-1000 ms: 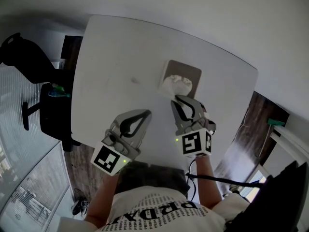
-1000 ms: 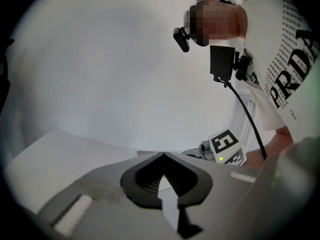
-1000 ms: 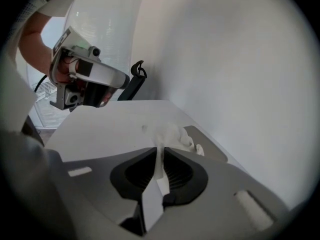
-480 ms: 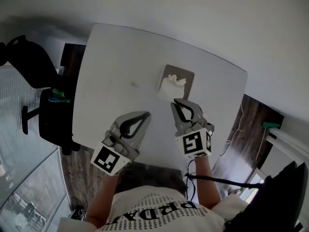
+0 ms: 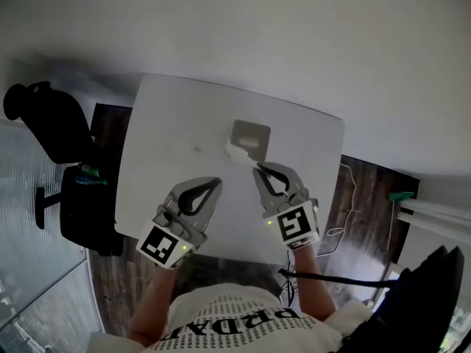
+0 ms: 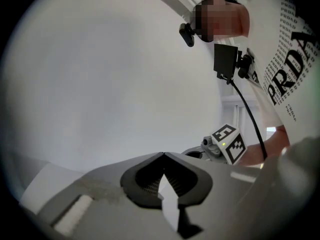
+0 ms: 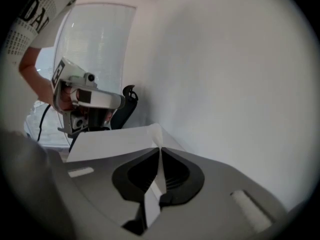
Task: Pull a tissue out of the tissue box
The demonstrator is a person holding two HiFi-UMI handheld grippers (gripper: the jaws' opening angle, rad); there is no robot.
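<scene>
Head view showed us the right gripper pinching a thin white tissue stretched from the grey square tissue box near the white table's far edge. Our left gripper hung pressed together, empty. With the box unheld, it might lift with the tissue, or the sheet might tear.

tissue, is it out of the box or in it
Partly out: the right claw is shut on the tissue, which stretches from the tissue box. Whether its far end has cleared the slot cannot be told.
</scene>
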